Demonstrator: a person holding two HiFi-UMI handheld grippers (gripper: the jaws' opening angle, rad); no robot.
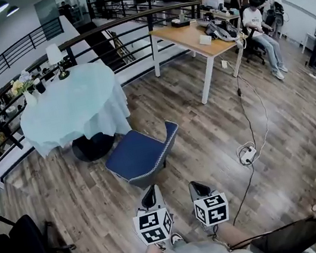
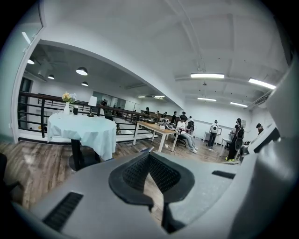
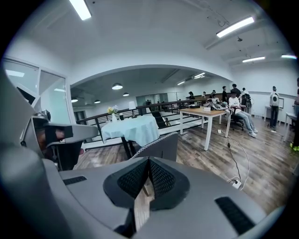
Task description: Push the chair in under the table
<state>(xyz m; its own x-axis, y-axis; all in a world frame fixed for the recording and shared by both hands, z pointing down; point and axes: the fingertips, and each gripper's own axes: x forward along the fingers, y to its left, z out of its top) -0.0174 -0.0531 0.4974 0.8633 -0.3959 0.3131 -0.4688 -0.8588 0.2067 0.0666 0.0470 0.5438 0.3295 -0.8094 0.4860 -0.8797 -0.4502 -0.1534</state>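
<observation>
Both hands sit low, side by side at six o'clock. The left gripper (image 1: 151, 192) and right gripper (image 1: 198, 187) tip slightly downward, each with its jaws pressed together on nothing. The blue chair (image 1: 140, 154) stands just ahead at their twelve o'clock, clear of the round table (image 1: 76, 107) at its ten o'clock.

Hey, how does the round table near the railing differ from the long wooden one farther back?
The round table is draped in a pale blue cloth, while the wooden table has a bare top. The round table stands on one dark pedestal, the wooden table on white legs at its corners. The round table carries a lamp and flowers. The wooden table holds a white box. Both stand beside the railing.
</observation>
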